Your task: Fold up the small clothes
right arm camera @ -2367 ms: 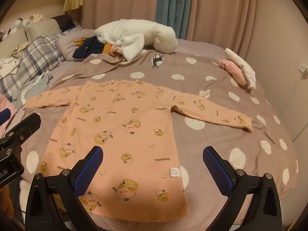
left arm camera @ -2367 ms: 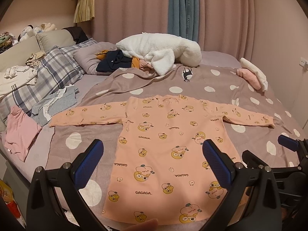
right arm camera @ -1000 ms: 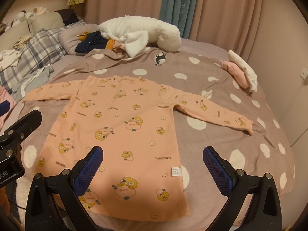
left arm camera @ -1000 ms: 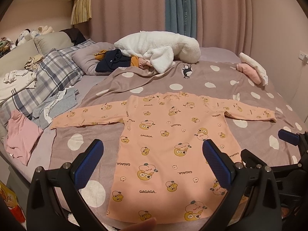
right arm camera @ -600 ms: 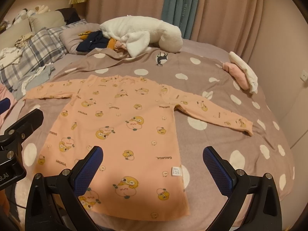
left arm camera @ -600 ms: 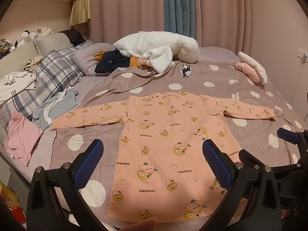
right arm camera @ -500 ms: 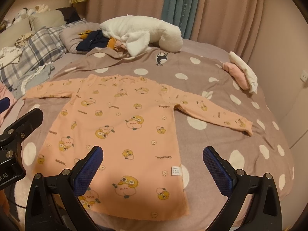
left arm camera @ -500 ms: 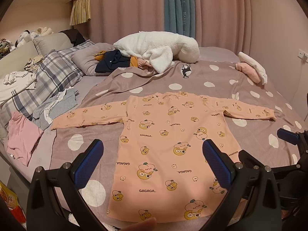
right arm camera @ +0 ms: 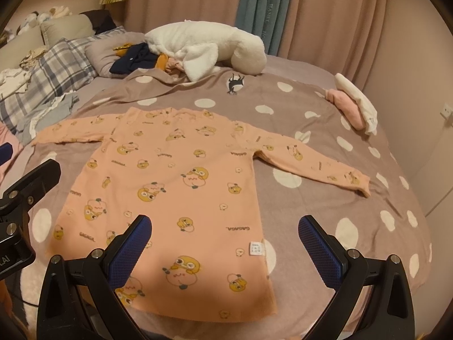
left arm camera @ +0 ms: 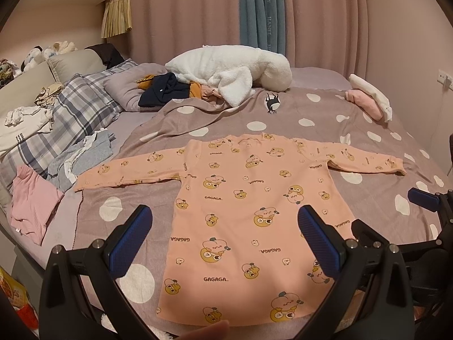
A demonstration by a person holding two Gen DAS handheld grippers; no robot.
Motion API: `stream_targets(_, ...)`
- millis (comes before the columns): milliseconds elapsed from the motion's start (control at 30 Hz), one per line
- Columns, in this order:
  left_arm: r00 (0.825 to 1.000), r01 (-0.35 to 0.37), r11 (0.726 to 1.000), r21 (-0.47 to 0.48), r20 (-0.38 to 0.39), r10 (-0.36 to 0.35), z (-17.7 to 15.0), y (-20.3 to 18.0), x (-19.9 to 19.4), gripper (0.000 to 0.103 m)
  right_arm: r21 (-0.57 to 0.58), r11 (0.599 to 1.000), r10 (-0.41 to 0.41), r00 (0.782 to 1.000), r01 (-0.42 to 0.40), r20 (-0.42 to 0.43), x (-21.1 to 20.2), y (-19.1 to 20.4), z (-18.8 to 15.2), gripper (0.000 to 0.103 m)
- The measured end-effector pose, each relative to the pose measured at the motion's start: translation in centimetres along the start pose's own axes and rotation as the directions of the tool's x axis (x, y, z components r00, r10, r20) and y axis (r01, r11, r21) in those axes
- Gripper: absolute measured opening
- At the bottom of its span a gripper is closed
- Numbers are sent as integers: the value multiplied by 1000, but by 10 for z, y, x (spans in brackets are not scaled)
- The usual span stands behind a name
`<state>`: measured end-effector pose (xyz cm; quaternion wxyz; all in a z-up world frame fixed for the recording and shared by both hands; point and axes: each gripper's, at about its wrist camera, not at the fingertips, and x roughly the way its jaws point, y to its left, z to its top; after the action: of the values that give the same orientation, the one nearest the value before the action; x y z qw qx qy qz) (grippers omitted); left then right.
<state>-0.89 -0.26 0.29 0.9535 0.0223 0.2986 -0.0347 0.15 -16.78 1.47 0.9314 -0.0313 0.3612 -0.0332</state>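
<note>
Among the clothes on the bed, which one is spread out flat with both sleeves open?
The peach long-sleeved shirt with cartoon prints, on the dotted blanket. The others, such as the pink garment, lie crumpled or piled.

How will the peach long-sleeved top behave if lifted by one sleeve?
The peach top lies thin and flat on the dotted blanket, so it is probably floppy and light. Its body would likely drape and drag, perhaps bunching.
</note>
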Motion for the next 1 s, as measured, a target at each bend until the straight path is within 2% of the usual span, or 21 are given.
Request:
stream_targets(167, 1000, -2, 1000, 14, -5, 2, -2, -3, 0, 103, 12, 1000, 23, 1000, -23, 2, 0, -3, 0, 103)
stream_targets(333, 1000, -1, 1000, 4, -19, 1, -3, -4, 8, 103, 79, 995, 67, 998, -66, -10, 10, -19, 0, 103)
stream_targets(433, 999, 5, 1000, -8, -35, -6, -4, -8, 16, 103, 157, 981, 114, 993, -110, -15, 21, -37, 0, 103)
stream_targets(533, 999, 2, 1000, 6, -42, -2, -5, -15, 23, 103, 272, 944, 196, 981, -186, -9, 42, -83, 0, 103)
stream_targets(600, 999, -6, 1000, 18, -42, 7, -5, -18, 27, 103, 361, 905, 241, 971, -224, -2, 58, -119, -3, 103)
stream_targets(667, 999, -13, 1000, 25, -49, 14, -6, -21, 33, 103, 471, 842, 290, 957, -263, 17, 81, -168, -6, 103)
stream_targets(800, 997, -19, 999, 46, -69, 22, -7, -25, 49, 103, 563, 765, 343, 938, -311, 53, 116, -240, -13, 103)
stream_targets(867, 997, -24, 999, 39, -74, 27, -6, -25, 55, 103, 614, 726, 355, 933, -310, 51, 135, -270, -16, 103)
stream_targets(933, 997, -22, 1000, 10, -79, 23, -4, -24, 63, 103, 694, 652, 374, 926, -307, 58, 151, -298, -23, 103)
stream_targets(1000, 996, -12, 1000, -16, -85, 11, -3, -24, 68, 103, 796, 497, 413, 901, -344, 132, 173, -334, -36, 103)
